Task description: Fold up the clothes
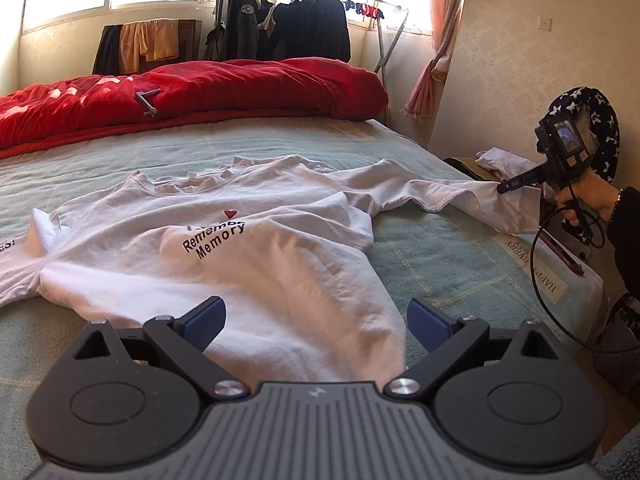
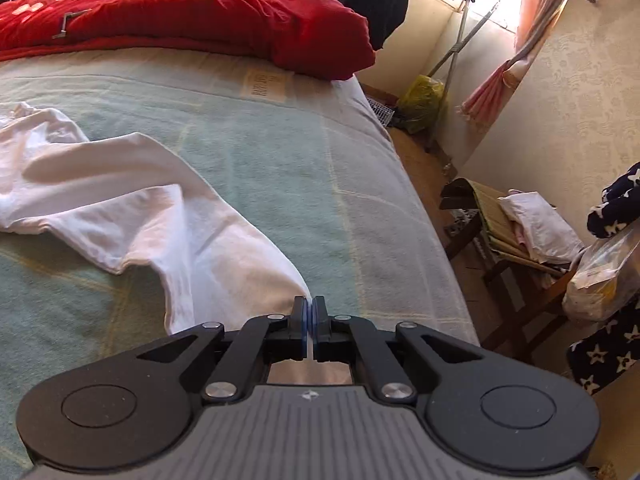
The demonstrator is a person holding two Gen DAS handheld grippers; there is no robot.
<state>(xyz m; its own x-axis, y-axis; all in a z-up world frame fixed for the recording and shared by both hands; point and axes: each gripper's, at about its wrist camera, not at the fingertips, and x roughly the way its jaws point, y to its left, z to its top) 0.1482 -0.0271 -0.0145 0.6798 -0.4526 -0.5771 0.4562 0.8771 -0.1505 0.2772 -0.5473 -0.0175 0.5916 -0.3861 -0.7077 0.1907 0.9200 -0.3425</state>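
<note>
A white long-sleeved shirt (image 1: pixel 256 248) lies spread front-up across the middle of the left wrist view, on a pale green bed cover (image 1: pixel 432 256), with black lettering reading "Remember Memory" and a small red heart just above it. The left gripper (image 1: pixel 316 320) sits at the bottom centre of that frame with its blue-padded fingers (image 1: pixel 204 322) spread wide — nothing between them, the shirt's lower hem lying just beyond. At the right edge of the same view the right gripper (image 1: pixel 505 187) is held in a person's hand (image 1: pixel 588 196); one sleeve stretches out from the shirt's body toward the frame's right and ends at its tip. In the right wrist view the right gripper (image 2: pixel 310 312) shows at lower centre with its jaws closed together on the cuff end of that sleeve (image 2: pixel 224 240), a thin strip of white cloth visible between the pads — the sleeve runs from there up to the left of the frame. A red quilt (image 1: pixel 192 96) is heaped across the upper part of the bed, and dark clothes hang on a rack (image 1: pixel 288 28) by the window at the top.
</note>
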